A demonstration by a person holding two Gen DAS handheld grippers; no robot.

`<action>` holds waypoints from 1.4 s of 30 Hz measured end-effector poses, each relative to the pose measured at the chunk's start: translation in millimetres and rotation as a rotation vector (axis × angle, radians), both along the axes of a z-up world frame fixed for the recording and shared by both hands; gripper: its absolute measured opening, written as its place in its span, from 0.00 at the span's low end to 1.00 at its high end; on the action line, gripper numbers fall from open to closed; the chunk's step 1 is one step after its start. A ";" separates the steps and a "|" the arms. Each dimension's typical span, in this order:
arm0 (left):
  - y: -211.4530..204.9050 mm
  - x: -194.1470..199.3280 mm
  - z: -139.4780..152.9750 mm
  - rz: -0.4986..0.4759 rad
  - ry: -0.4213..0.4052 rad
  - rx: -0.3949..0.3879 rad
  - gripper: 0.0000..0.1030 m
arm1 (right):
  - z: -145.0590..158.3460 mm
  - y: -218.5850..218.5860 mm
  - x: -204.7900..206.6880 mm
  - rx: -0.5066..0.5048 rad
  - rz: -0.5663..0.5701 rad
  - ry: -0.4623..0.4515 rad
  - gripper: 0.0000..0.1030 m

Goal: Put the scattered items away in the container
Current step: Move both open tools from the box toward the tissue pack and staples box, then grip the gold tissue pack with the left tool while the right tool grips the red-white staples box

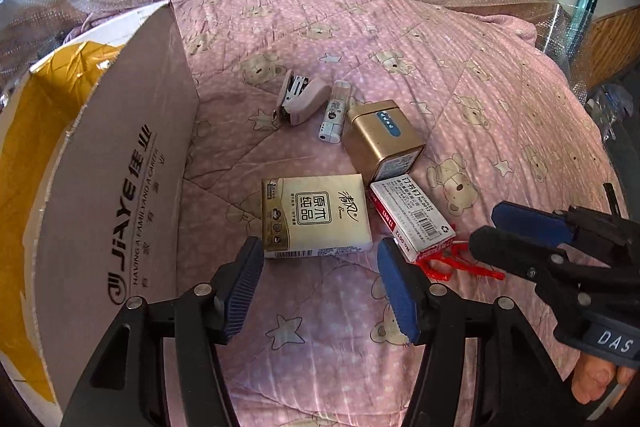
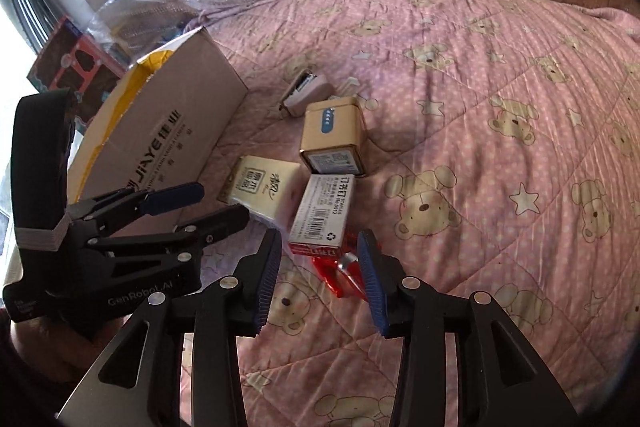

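Hovering wide-jawed, left gripper [image 1: 320, 259] near tissue pack [image 1: 316, 215], right gripper [image 2: 318, 259] over red clip [image 2: 340, 277]

Bright daylight from the blown-out window [image 2: 16, 39] at left; soft shadows, strong fisheye bending and dark vignetted corners, slight motion blur.

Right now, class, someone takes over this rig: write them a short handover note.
Left tongs: open, empty, at the near edge of the tissue pack.
Right tongs: open, empty, over the red clip beside the staples box.
On the quilt: stapler, white tube, gold tin.
Cardboard box stands to the left.
Done: nothing picked up.
Left: all six items.
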State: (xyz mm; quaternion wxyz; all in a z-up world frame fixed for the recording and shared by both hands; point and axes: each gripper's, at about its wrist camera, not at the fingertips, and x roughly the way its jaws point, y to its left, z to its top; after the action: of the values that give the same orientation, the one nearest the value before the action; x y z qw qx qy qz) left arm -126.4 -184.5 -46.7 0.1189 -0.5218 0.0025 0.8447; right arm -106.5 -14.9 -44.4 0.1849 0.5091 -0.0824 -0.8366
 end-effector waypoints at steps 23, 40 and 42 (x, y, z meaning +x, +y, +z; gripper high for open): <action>-3.3 -36.9 -35.1 0.047 -0.065 0.098 0.70 | -44.8 -33.7 -26.9 0.041 -0.018 0.009 0.46; -9.0 -40.4 -27.7 0.090 -0.076 0.152 0.57 | -32.9 23.2 -24.2 -0.032 -0.167 -0.061 0.40; -0.7 -39.3 -29.1 0.068 -0.088 0.148 0.64 | -36.7 27.8 -25.2 -0.037 -0.187 -0.077 0.43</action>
State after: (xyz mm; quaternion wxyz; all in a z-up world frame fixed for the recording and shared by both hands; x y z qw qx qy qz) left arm -165.6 -185.2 -75.8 0.1283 -0.5480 -0.0827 0.8224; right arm -131.8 12.9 -81.1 0.1119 0.5274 -0.1521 -0.8284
